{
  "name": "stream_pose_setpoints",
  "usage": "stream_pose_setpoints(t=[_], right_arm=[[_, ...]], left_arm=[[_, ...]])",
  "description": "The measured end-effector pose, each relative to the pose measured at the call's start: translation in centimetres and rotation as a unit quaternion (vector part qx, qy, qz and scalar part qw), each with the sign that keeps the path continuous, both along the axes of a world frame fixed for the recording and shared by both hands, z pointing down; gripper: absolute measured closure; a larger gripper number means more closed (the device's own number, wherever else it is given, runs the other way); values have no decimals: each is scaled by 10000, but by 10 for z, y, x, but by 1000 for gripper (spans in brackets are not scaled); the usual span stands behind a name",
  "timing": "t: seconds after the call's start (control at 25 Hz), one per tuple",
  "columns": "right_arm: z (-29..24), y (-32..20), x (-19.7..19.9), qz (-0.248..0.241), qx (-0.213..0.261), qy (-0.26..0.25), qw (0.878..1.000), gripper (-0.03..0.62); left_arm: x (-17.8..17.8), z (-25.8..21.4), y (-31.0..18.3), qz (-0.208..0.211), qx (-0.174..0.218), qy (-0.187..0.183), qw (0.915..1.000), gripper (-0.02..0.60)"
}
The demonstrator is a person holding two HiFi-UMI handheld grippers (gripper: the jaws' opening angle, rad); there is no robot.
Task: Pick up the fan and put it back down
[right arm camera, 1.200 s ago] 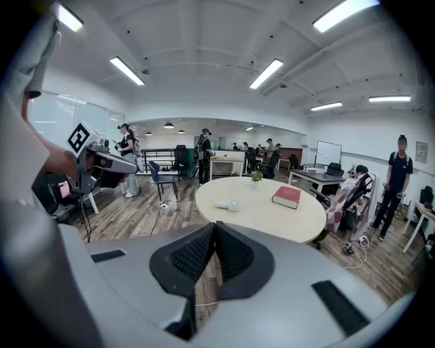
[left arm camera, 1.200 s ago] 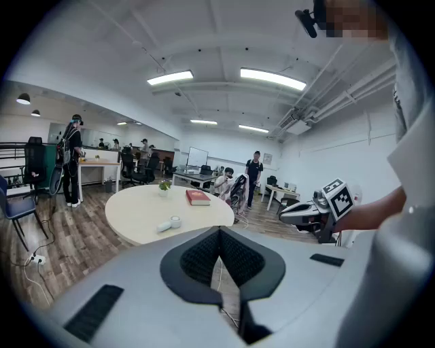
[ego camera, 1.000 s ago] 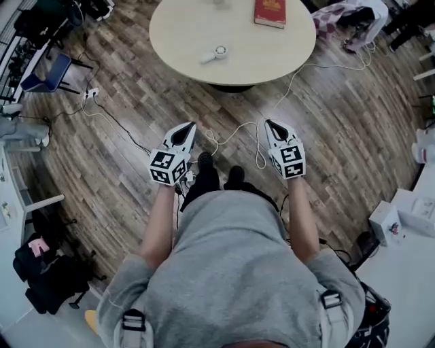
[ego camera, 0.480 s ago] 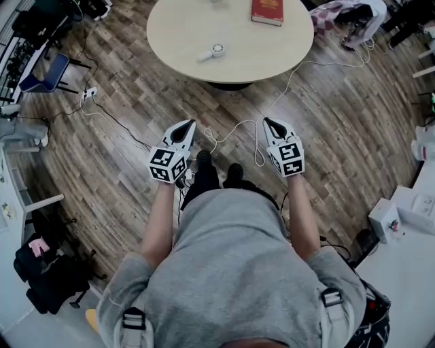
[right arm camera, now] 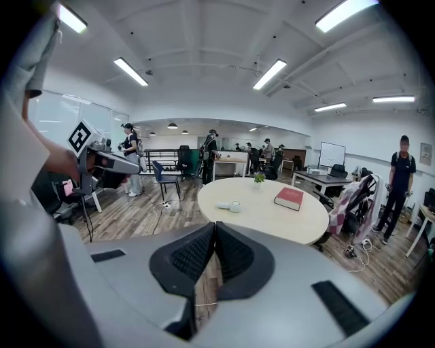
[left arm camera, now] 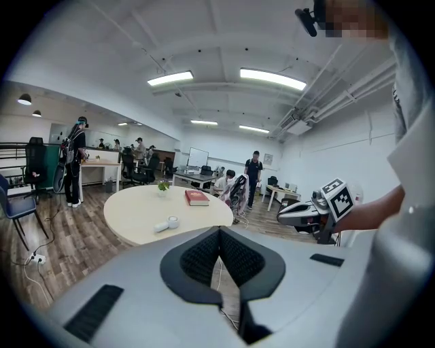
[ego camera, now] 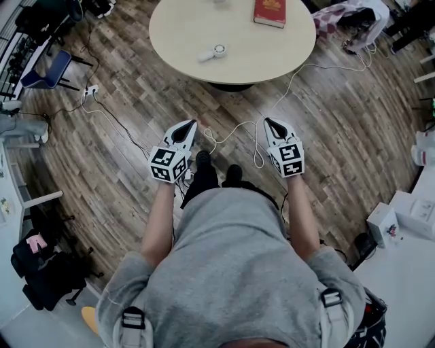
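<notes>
Holding left gripper [ego camera: 185, 129] and right gripper [ego camera: 272, 126] closed, empty | fan [ego camera: 212, 53] well above us on table [ego camera: 178, 27]

I can read no text; the red book [ego camera: 270, 12] on the desk [ego camera: 183, 30] has cover print too small to make out

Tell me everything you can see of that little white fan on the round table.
The fan is small, white and handheld, plastic by the look: a round head with a darker centre and a short handle. It lies flat on the pale round table, toward the near edge, handle pointing left in the head view. Only the tabletop touches it; the red book lies well apart.
</notes>
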State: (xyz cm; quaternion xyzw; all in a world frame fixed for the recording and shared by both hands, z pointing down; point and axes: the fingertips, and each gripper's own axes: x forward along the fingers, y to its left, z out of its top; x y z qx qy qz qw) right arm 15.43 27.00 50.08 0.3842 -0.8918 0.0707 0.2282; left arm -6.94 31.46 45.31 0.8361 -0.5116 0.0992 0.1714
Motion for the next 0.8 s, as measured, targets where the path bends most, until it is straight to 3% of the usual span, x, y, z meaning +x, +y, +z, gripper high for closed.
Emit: stream_pose_setpoints(t=[0.44, 0.56, 0.8], right_arm=[[-4, 4, -5, -209, 58, -143, 9997, 515], [-3, 2, -4, -255, 77, -204, 9994, 457], [-5, -4, 2, -184, 212, -263, 9993, 299]], left_arm=[[-2, -7, -1, -117, 190, -102, 9997, 548], [1, -4, -2, -101, 160, -101, 9998, 453], [7, -1, -4, -64, 130, -115, 9998, 357]])
